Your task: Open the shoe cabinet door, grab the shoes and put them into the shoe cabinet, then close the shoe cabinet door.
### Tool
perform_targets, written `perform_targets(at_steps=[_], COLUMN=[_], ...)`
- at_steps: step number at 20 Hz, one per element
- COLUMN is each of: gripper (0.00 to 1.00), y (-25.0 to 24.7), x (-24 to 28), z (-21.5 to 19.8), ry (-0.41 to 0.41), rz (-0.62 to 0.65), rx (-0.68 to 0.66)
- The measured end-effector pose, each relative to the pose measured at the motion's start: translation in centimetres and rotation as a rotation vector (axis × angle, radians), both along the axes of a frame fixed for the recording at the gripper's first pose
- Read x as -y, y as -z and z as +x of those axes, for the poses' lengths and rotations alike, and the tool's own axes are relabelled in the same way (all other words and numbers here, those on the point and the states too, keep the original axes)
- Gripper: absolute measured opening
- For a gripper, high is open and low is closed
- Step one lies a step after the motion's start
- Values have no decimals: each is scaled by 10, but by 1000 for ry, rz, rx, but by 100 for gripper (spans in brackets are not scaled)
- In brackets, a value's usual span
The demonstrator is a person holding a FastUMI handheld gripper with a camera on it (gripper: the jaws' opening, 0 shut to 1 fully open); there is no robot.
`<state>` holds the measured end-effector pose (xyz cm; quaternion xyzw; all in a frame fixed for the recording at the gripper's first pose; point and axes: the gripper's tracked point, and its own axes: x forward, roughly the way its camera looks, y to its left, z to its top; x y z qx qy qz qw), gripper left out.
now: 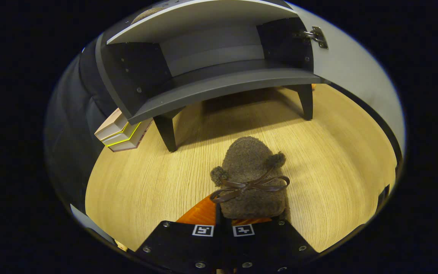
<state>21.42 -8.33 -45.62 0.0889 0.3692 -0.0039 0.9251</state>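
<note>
While the tool (pixel 224 217) apparently grips a fuzzy brown shoe (pixel 250 179), the grey cabinet (pixel 219 87) stands open.

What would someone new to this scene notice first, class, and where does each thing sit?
First, the fuzzy brown slipper with a leather bow, held just above the wooden floor by the gripper, whose orange fingers close on its heel. Beyond it stands the dark shoe cabinet, its door swung open. Stacked books lie beside the cabinet's leg.
</note>
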Motion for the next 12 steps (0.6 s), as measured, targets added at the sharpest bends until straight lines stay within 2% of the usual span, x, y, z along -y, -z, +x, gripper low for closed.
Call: perform_targets(at_steps=[8, 12], gripper=[4, 4], y=[-90, -154], x=[-1, -1], z=[-19, -23], ry=[10, -9], rz=[-46, -94], rx=[89, 150])
